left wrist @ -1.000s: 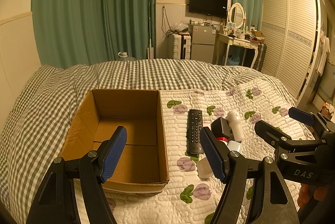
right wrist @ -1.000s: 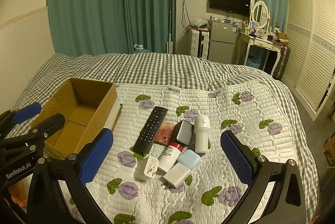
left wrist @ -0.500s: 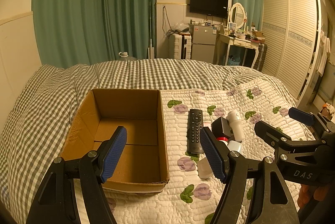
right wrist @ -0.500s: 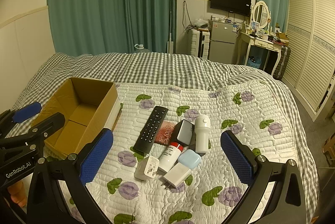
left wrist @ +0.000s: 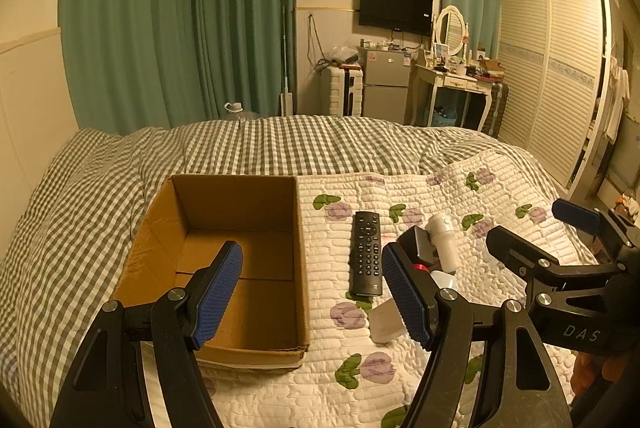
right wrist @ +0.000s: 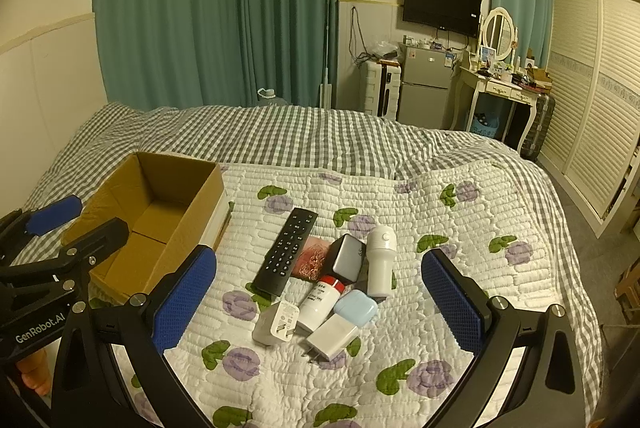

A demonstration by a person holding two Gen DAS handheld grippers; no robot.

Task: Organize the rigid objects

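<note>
Holding both grippers, left gripper and right gripper, spread wide and empty, I am risking scattering the clustered remote control and chargers beside the cardboard box.

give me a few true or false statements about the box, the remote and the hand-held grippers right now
1. The cardboard box has nothing in it. True.
2. The black remote lies inside the box. False: it lies on the floral quilt, beside the box.
3. The right hand-held gripper is shut on the white bottle. False: it is open and holds nothing; the white bottle lies on the quilt.
4. The left hand-held gripper is open. True.
5. A pale blue case lies among the small items. True.
</note>
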